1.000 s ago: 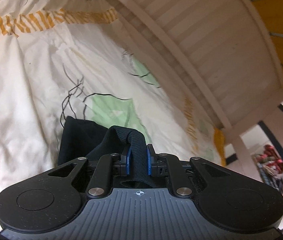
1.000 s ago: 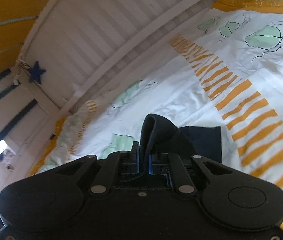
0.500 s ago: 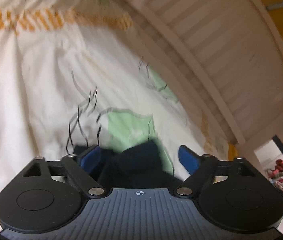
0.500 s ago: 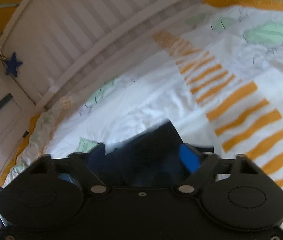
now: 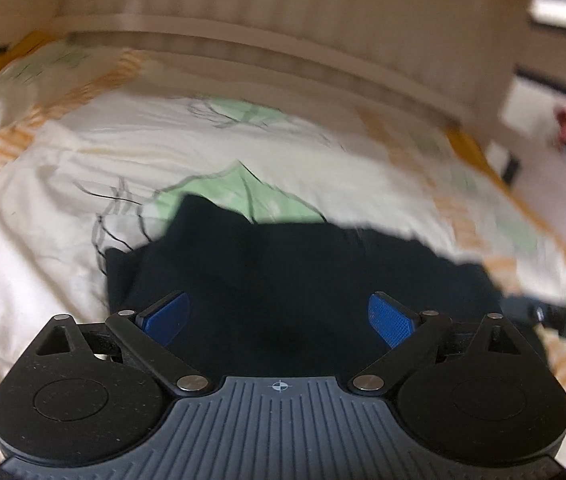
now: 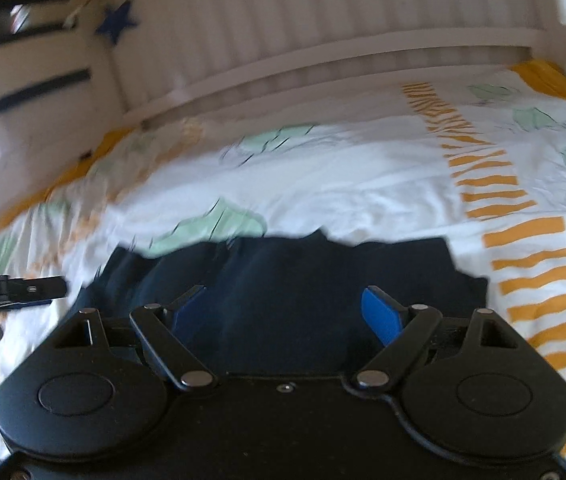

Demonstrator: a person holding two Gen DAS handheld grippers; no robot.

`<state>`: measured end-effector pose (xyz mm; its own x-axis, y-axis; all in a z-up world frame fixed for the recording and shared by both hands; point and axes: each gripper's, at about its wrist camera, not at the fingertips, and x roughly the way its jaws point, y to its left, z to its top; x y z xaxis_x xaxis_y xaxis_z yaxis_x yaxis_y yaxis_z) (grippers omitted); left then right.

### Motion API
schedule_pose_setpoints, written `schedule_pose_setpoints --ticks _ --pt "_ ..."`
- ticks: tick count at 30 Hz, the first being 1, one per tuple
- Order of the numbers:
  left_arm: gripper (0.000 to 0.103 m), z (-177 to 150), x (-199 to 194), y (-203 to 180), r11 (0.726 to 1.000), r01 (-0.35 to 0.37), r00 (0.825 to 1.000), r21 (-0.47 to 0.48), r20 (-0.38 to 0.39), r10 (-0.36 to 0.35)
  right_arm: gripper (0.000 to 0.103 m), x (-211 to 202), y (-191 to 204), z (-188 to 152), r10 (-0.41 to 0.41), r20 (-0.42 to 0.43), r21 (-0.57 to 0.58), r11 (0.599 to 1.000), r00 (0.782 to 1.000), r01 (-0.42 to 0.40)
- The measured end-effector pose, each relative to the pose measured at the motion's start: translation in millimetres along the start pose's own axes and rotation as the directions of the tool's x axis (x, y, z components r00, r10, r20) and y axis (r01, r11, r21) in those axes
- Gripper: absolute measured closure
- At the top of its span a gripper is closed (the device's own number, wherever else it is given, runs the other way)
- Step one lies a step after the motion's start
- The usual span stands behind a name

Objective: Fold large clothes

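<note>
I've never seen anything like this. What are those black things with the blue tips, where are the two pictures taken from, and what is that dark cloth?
No robot here: a person holds a two-finger tool in each hand, each carrying a wide-angle camera that looks along its fingers. One picture comes from the left gripper, the other from the right gripper. The blue tips are the finger pads. A dark garment lies on a patterned bedsheet beside a white slatted bed rail. Nothing is held: the right jaws stand apart, the left are opening, and the cloth lies loose between the pads.

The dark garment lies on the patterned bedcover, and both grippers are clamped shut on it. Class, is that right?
Not quite. The dark garment does lie on the bedcover, but both wrist views show the left gripper and right gripper open, pads apart.
</note>
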<state>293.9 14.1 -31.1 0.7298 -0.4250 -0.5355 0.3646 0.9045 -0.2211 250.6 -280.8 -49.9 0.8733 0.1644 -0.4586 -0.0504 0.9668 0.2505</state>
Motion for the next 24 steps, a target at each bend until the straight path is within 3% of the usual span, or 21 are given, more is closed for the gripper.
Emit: schedule_pose_setpoints --ticks 3,10,14,24 --pt "0.006 -17 9 -12 0.998 0.002 0.999 0.069 -0.042 0.001 0.018 2 9 -12 0.003 -0.035 -0.031 1.000 0.999 -0.004" --pt "0.005 -34 38 -15 0.991 -0.033 0.994 0.129 -0.101 0.046 0.018 23 12 -30 -0.070 -0.141 -0.120 0.991 0.988 0.053" --pt "0.004 -25 51 -12 0.990 -0.060 0.991 0.125 -0.108 0.073 0.015 39 14 -25 -0.117 -0.156 -0.179 0.980 0.981 0.088" --pt "0.000 -15 72 -3 0.994 -0.099 0.982 0.056 -0.155 0.107 0.008 92 5 11 -0.226 -0.222 -0.201 0.963 0.948 0.182"
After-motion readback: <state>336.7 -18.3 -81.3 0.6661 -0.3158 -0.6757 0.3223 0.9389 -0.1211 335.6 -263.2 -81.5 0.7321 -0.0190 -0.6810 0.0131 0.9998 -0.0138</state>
